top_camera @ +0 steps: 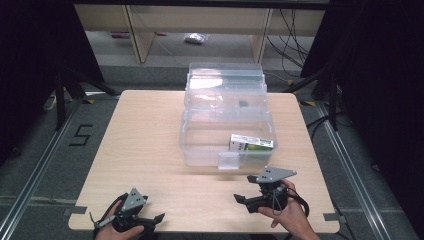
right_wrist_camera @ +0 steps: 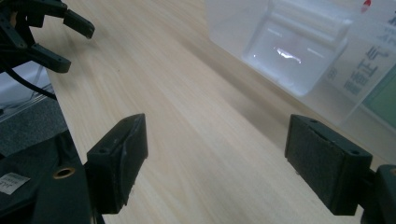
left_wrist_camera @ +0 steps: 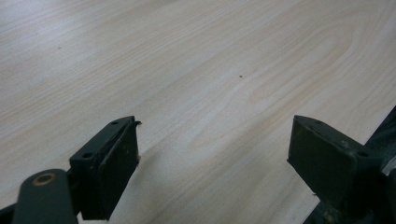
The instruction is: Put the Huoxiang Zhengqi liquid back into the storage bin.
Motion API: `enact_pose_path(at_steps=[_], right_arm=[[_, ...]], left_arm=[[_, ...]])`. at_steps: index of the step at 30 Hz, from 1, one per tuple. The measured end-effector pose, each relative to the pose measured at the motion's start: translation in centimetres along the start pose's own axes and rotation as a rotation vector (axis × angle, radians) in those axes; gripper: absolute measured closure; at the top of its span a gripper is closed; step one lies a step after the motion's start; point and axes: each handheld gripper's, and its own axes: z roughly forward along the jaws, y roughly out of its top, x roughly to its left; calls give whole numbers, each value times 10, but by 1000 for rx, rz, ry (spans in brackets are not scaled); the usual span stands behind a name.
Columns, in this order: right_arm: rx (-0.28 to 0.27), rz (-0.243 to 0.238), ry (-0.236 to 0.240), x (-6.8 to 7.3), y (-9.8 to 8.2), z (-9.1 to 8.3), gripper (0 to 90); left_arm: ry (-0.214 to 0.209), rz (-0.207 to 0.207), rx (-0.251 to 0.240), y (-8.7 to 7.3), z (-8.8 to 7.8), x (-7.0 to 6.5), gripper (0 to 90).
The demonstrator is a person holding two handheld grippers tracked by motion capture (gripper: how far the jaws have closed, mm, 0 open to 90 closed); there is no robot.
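Overhead, my left tongs (top_camera: 150,220) and right tongs (top_camera: 246,192) rest wide open and empty at the near edge of the pale wood-grain surface (top_camera: 145,135), before a clear plastic bin (top_camera: 200,142), lid up, holding a green-and-white carton (top_camera: 251,143). Along the left tongs' view, matte black pads (left_wrist_camera: 119,161) gape over bare grain. Along the right's, the bin's glossy latch (right_wrist_camera: 299,46) lies close, and I judge a careless push could shove that light, slick bin.

Light wood counter (top_camera: 150,150) is sitting on grey carpet floor (top_camera: 35,150); a taped "5" (top_camera: 80,135) is lying at 9 o'clock. Pale shelving (top_camera: 140,30) is standing at 12 o'clock, black cables (top_camera: 292,45) trailing at 1 o'clock.
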Motion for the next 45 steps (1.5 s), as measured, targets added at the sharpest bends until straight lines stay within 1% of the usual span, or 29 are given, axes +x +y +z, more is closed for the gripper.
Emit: enact_pose_path(at_steps=[4, 5, 6, 9, 10, 11, 12, 16, 18, 19, 20, 23, 24, 25, 26, 28, 29, 30, 31, 33, 34, 35, 36, 37, 38, 40, 42, 43, 45], right_arm=[[2, 1, -3, -1, -6, -1, 223], [3, 46, -7, 1, -10, -1, 223], [-7, 21, -4, -2, -11, 0, 222], [4, 55, -9, -1, -17, 0, 220], [-7, 39, -15, -3, -18, 1, 219], [15, 76, -27, 0, -20, 0, 219], [-6, 44, -32, -3, -21, 2, 217], [-7, 60, -46, -1, -26, 0, 210], [-4, 48, -42, -2, -29, -2, 199], [-3, 79, -29, -1, -30, -2, 198], [-7, 60, -39, -2, -31, -2, 197], [1, 67, -44, -1, -32, -3, 190], [5, 95, -34, 2, -34, -2, 187], [6, 81, -26, 1, -35, -2, 186], [10, 102, -34, 3, -36, -2, 185], [9, 78, -35, 2, -37, -1, 185], [1, 83, -36, 3, -39, -1, 185], [7, 91, -14, 4, -40, -1, 185], [9, 129, -1, 7, -41, -1, 185], [16, 116, 2, 6, -41, -2, 185], [20, 128, -19, 8, -43, -4, 181], [11, 113, -28, 6, -44, -4, 179], [12, 120, -28, 7, -45, -4, 177], [8, 113, -1, 5, -47, -2, 177], [27, 132, -20, 7, -47, -4, 176], [29, 135, -30, 9, -49, -3, 177], [38, 115, -39, 8, -50, -3, 178], [47, 143, -29, 10, -51, -3, 178], [47, 129, -33, 8, -52, -3, 178]], left_arm=[[-1, 4, 0, 0, 0, 0, 156], [-1, 1, -3, 0, 0, 0, 156], [-2, 6, -8, 0, 0, 0, 156], [0, 9, -7, 0, -1, 0, 156], [0, 8, -6, 0, -1, 0, 156], [0, 7, -7, 0, 0, 0, 156], [4, 0, -12, 0, 0, -1, 156], [-7, 11, -4, 1, 0, -2, 156], [-1, 15, -3, 1, 1, -2, 156], [-1, 15, -3, 1, 1, -2, 156], [0, 14, -4, 1, 0, -2, 156], [4, 11, -2, 0, 0, -2, 156], [4, 11, -3, 1, -1, -2, 156], [4, 11, -3, 1, -1, -2, 156], [1, 10, -6, 1, -1, -2, 156], [8, 16, -5, 1, 0, -2, 156], [6, 18, -10, 1, 1, -2, 156], [3, 22, -8, 1, 0, -2, 156], [-1, 23, -6, 1, 0, -2, 156], [-3, 21, -11, 1, 0, -2, 156], [1, 19, -4, 1, 0, -2, 156], [1, 19, -4, 1, 0, -2, 156], [-1, 12, -8, 1, 0, -2, 156], [0, 12, -9, 1, 0, -2, 156], [0, 12, -9, 1, 0, -2, 156], [4, 10, -17, 2, 0, -3, 156], [-2, 10, -17, 2, -1, -3, 156], [-2, 9, -17, 2, -1, -3, 156], [-2, 14, -13, 2, -1, -3, 156]])
